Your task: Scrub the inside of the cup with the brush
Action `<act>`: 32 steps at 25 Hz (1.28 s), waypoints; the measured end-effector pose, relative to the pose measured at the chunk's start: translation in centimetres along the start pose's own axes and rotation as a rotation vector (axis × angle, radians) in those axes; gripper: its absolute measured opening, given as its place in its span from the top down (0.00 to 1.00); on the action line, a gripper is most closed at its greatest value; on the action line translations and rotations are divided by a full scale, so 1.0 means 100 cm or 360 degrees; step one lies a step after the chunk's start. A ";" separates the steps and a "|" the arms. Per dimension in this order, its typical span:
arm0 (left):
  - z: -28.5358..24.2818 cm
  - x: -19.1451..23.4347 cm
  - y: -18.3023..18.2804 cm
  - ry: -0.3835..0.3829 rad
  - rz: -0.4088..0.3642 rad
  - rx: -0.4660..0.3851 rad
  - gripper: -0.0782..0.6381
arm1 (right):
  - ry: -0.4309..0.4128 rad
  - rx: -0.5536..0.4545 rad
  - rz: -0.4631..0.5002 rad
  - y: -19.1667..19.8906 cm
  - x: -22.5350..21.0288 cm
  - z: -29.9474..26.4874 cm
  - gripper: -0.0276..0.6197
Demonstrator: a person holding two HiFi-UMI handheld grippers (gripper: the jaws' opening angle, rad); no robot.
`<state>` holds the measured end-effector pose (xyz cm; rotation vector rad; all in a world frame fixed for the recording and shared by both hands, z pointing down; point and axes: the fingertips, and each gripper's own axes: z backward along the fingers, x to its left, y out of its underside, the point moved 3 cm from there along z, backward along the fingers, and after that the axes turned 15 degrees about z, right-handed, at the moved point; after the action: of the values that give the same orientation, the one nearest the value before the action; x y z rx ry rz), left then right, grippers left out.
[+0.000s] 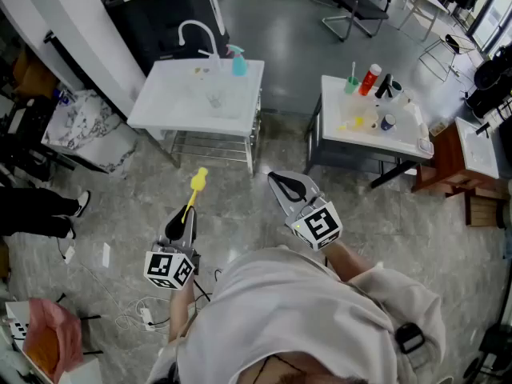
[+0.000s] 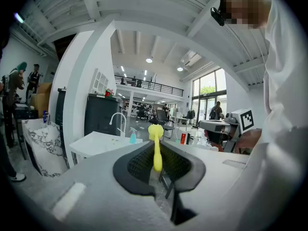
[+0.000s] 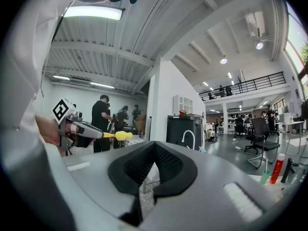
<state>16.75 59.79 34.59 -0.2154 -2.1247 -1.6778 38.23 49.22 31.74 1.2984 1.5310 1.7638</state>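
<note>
Brush [image 1: 195, 189]: yellow, handle clamped between the pads of the left tool [image 1: 186, 214], fuzzy head poking out past the jaw tips toward the white sink surface [image 1: 172, 106]. Up in the air over the grey floor [image 1: 384, 214], touching nothing else. In the left gripper view, seen dead centre between the black pads, pressed from both sides.

Right tool [image 1: 275, 179]: jaws fully together, nothing between them, empty. Level with the left tool, off to its right, a clear gap between the two. Also over the floor, aimed roughly at the space between the two surfaces. Same closed look in the right gripper view, with the brush out at far left, lying sideways.

Sink surface: curved faucet [image 1: 194, 32] at the back, blue spray bottle [image 1: 239, 62] just beside it at the back right corner.

Second white surface [image 1: 404, 144], further right: green cup [image 1: 352, 86] with a thin stick standing in it, red bottle [image 1: 370, 78] just beside that, small dark cup [image 1: 387, 122] nearer the middle, some yellow bits near it. Cannot tell which cup is the task one. Both upright, both well apart from the brush and from either tool.

Background: office chairs beyond the surfaces, people standing far off in both gripper views.
</note>
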 end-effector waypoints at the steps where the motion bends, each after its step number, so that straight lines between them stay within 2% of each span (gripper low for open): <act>1: -0.001 0.000 0.000 0.0000 0.0000 0.0002 0.83 | 0.0000 0.0006 -0.0009 0.001 0.000 0.000 0.96; 14: -0.015 -0.012 0.002 -0.0030 -0.0004 0.0001 0.84 | -0.0029 -0.0025 -0.0036 0.009 -0.016 0.004 0.95; 26: -0.036 -0.031 0.007 -0.0096 0.0014 -0.0036 0.84 | -0.0109 -0.0054 -0.0018 0.021 -0.037 0.005 0.95; 32: -0.050 -0.019 0.002 -0.0074 0.0037 -0.0040 0.84 | -0.0113 -0.0024 -0.0025 0.024 -0.039 -0.015 0.95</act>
<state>19.64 55.31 34.88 -0.2880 -2.1274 -1.7025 39.20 44.59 32.74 1.3237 1.4822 1.6982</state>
